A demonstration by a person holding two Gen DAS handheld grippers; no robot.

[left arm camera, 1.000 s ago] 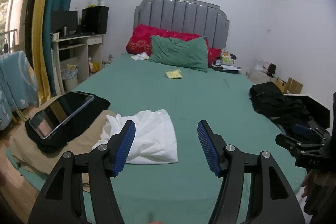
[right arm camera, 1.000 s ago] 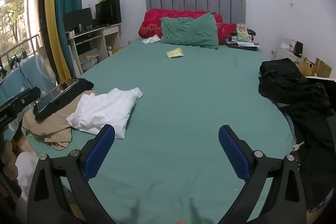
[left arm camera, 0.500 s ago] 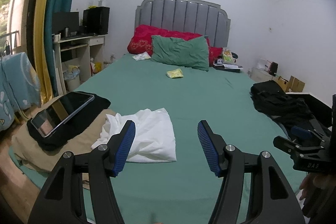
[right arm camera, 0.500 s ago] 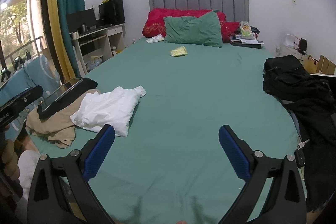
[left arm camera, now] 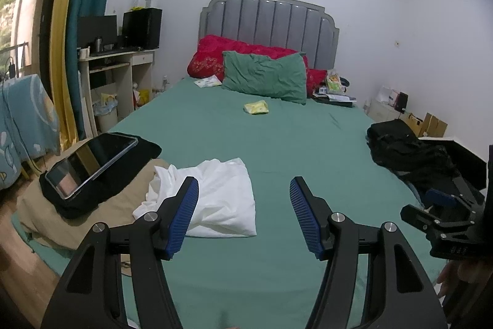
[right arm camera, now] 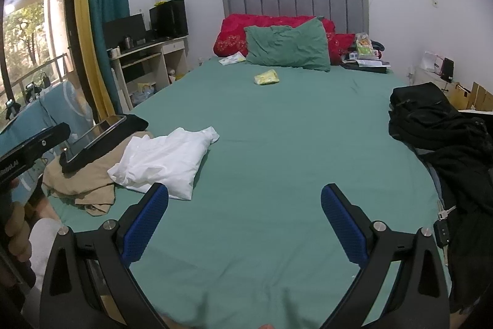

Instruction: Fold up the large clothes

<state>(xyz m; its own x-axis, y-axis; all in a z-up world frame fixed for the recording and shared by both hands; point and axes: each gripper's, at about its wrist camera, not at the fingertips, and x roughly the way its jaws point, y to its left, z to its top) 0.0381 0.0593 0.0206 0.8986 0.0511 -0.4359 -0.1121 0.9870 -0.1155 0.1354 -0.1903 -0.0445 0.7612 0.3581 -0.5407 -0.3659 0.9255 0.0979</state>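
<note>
above the near edge of the green-sheeted bed (right arm camera: 292,128), the left gripper (left arm camera: 244,216) and right gripper (right arm camera: 245,224) are hovering level, both spread wide and gripping nothing. the crumpled white cotton garment (left arm camera: 215,196) is lying near the bed's left edge, beside a tan cloth (right arm camera: 83,174).

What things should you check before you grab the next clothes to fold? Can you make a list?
1. Left gripper open and holding nothing: ok.
2. Right gripper open and holding nothing: ok.
3. Bare green sheet in the middle of the bed for spreading: ok.
4. White garment already folded: cannot tell, it looks bunched.
5. Tan garment free to lift: not ok, a black cloth with a tablet lies on it.
6. Black clothes free of loose things: not ok, keys lie beside them.
</note>
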